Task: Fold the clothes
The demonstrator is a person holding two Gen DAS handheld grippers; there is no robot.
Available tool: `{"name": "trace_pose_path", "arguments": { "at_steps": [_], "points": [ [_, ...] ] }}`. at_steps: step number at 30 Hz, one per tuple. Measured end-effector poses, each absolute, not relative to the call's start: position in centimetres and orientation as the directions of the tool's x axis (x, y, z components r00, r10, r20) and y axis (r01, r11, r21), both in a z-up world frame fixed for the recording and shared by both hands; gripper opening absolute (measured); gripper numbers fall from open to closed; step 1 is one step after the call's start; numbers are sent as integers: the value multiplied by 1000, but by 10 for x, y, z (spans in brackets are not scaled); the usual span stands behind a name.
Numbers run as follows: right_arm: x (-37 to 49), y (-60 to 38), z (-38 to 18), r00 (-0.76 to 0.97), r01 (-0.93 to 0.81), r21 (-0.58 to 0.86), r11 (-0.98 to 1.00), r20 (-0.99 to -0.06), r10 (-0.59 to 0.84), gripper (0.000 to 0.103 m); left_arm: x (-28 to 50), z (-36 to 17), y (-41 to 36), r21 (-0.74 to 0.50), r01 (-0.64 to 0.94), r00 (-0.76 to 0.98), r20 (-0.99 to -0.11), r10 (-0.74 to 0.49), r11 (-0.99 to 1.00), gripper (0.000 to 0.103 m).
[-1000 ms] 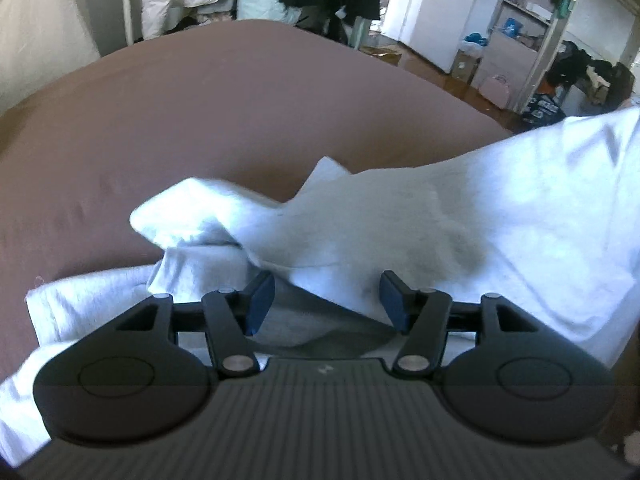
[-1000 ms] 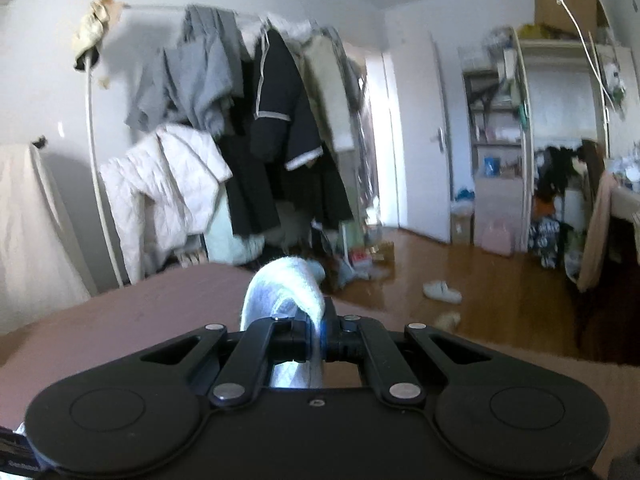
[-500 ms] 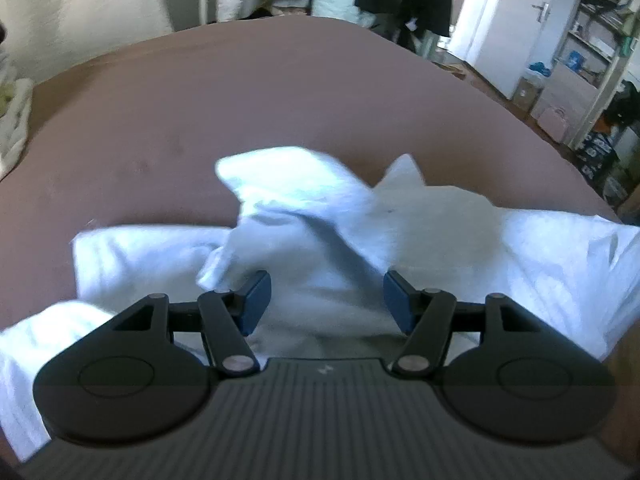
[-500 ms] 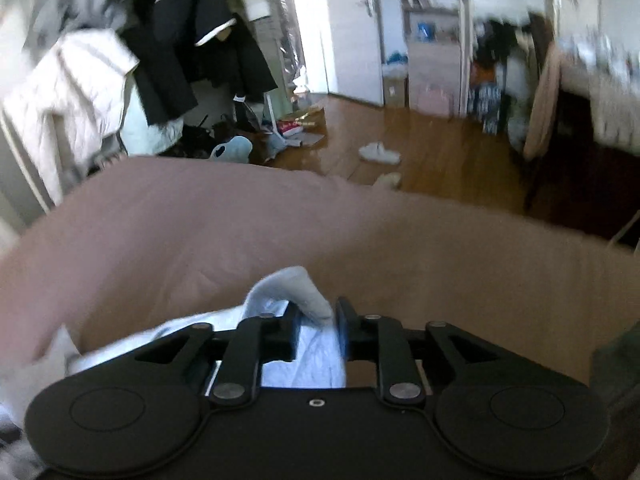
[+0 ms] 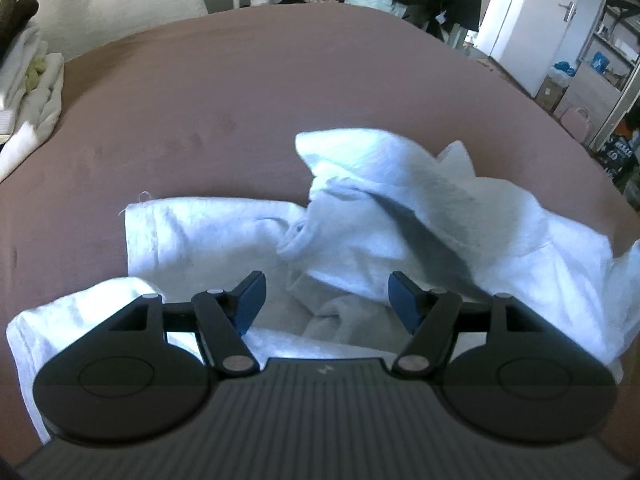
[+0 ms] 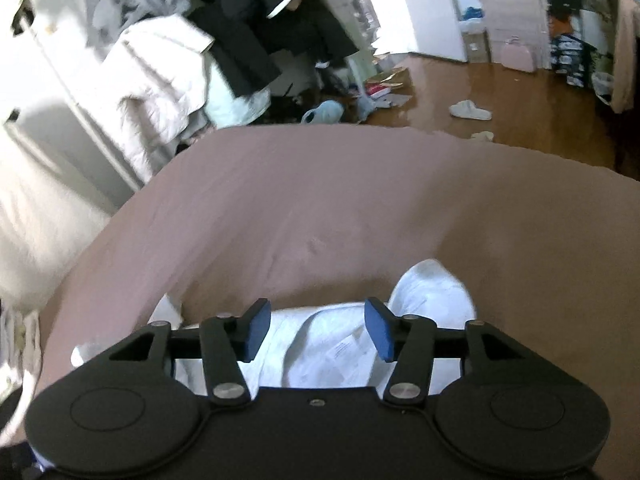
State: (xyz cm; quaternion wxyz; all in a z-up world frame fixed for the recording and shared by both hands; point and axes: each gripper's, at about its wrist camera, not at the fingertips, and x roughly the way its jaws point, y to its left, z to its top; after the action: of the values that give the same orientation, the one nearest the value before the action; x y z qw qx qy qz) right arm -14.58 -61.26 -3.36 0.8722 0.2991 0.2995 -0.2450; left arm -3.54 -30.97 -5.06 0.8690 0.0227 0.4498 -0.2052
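A white garment (image 5: 400, 232) lies rumpled on the brown bed cover (image 5: 280, 92), with one sleeve thrown over its middle. My left gripper (image 5: 324, 304) hovers just above the cloth near its front edge; its jaws are opening and nothing is pressed between the blue pads. In the right wrist view the same white garment (image 6: 340, 344) lies under my right gripper (image 6: 318, 330), a care label showing on it. The right jaws are opening, and the pads stand apart from the cloth.
Folded white laundry (image 5: 28, 92) is stacked at the bed's left edge. Beyond the bed (image 6: 360, 200) hang coats on a rack (image 6: 240, 20); slippers (image 6: 470, 111) and clutter lie on the wooden floor, with shelves (image 6: 500, 0) at the back right.
The right gripper, shut on a fold of the white garment a second ago, tipped downward, opened and let it drop onto the bed. The left gripper shifted over the cloth and widened slightly.
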Motion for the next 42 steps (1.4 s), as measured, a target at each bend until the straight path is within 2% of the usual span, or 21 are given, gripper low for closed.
{"name": "trace_pose_path", "arguments": {
  "at_steps": [3,8,15,20,22,25,30,32,34,37,42],
  "points": [
    [-131,-602,-38,703,535,373,758,-695,-153,67,-33,-53,-309,-168,377,493,-796,-351,911,67],
    [-127,-591,-43,691,504,356,787,-713,-121,68,-37,-52,-316,-165,394,487,-797,-357,904,67],
    [-149,-612,-41,740,533,459,711,-660,-129,68,-39,-47,-310,-157,397,511,-780,-360,904,70],
    [-132,-605,-47,759,445,503,741,-651,-13,72,-31,-55,-304,-179,368,493,-795,-354,913,70],
    [-119,-591,-53,738,381,486,786,-672,58,78,-29,-58,-301,-177,362,489,-800,-348,915,70],
    [-100,-566,-60,698,306,435,847,-708,111,78,-26,-62,-294,-177,348,487,-805,-339,920,71],
    [-65,-535,-78,649,231,318,919,-755,98,78,-16,-66,-283,-200,312,486,-806,-337,929,71],
    [-54,-528,-85,651,191,262,946,-755,78,62,-14,-65,-282,-201,309,488,-805,-336,930,71],
    [-46,-527,-90,665,159,231,960,-744,68,10,-12,-65,-280,-196,307,493,-804,-332,931,71],
    [-46,-541,-86,725,194,276,941,-687,52,10,-9,-60,-276,-171,306,522,-792,-315,937,71],
    [-69,-563,-63,806,322,247,914,-578,-128,9,-2,-54,-270,-150,320,561,-766,-315,935,78]
  ]
}}
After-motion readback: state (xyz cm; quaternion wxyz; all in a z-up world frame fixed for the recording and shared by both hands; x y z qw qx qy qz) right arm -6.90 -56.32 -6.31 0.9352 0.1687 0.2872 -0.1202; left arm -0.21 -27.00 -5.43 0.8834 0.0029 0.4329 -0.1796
